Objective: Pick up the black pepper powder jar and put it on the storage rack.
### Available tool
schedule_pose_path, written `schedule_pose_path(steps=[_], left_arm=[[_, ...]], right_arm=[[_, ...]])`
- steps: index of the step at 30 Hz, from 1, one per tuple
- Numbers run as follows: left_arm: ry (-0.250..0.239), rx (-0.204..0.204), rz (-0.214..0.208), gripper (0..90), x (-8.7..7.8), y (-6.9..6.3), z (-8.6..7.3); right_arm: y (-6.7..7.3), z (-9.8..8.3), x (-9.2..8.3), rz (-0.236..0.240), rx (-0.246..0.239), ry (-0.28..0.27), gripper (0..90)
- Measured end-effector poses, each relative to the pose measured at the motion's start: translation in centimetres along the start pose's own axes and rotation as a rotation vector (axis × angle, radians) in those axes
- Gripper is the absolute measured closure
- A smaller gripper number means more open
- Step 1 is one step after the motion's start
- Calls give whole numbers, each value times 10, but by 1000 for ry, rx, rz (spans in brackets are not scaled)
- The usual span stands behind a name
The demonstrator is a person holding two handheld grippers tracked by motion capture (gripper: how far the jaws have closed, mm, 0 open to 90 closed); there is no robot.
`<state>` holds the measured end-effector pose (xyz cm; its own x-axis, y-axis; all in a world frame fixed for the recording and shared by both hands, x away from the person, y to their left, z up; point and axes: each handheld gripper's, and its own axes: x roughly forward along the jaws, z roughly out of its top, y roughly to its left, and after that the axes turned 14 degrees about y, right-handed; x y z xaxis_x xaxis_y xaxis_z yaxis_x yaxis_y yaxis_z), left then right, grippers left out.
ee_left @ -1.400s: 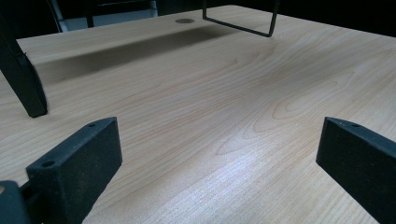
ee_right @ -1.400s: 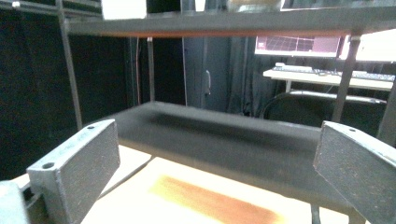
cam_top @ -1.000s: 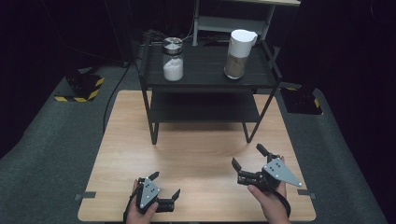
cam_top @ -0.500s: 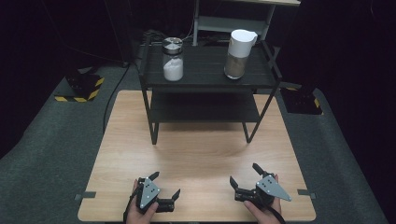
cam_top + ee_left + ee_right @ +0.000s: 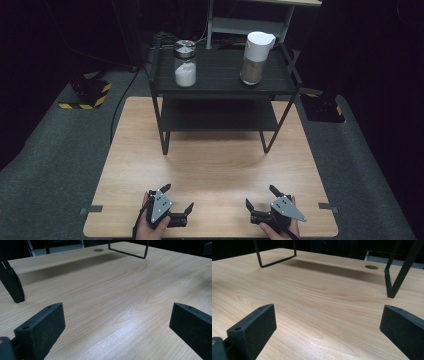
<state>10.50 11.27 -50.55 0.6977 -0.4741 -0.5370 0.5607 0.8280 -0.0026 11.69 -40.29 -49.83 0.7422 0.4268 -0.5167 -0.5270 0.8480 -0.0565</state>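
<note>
Black jaws of both grippers stand spread wide and hold nothing. Left gripper (image 5: 176,200) and right gripper (image 5: 260,199) sit low at the near edge of the wooden table (image 5: 220,165), well apart, each pointing forward and slightly inward. In the left gripper view and the right gripper view, bare wood grain lies between the jaws; thin rack legs rise farther off.

Nearest objects: none on the tabletop itself. Black two-tier rack (image 5: 220,87) stands at the far half of the table. On its top shelf, a glass jar (image 5: 184,63) with a metal lid, partly filled with white granules, stands at the left; a white-lidded canister (image 5: 256,57) with brownish contents stands at the right. Both upright, well apart from each other. Lower shelf looks bare.

Judgement: rest or start position, no contact yet; no step of handling is under way. Next move probably calls for a long forward reach and a lift to top-shelf height, jaws kept spread to straddle a container's body, avoiding the rack's side rails.
</note>
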Motion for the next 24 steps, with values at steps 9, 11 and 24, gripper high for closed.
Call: schedule_pose_path(steps=[9, 11, 24], left_arm=[[15, 34, 1, 3, 1, -3, 3], [15, 39, 4, 3, 1, -4, 3], [14, 37, 1, 3, 1, -4, 3]], right_arm=[[0, 1, -4, -17, -7, 21, 0], [1, 0, -4, -21, -9, 19, 0], [3, 0, -5, -30, -13, 16, 0]])
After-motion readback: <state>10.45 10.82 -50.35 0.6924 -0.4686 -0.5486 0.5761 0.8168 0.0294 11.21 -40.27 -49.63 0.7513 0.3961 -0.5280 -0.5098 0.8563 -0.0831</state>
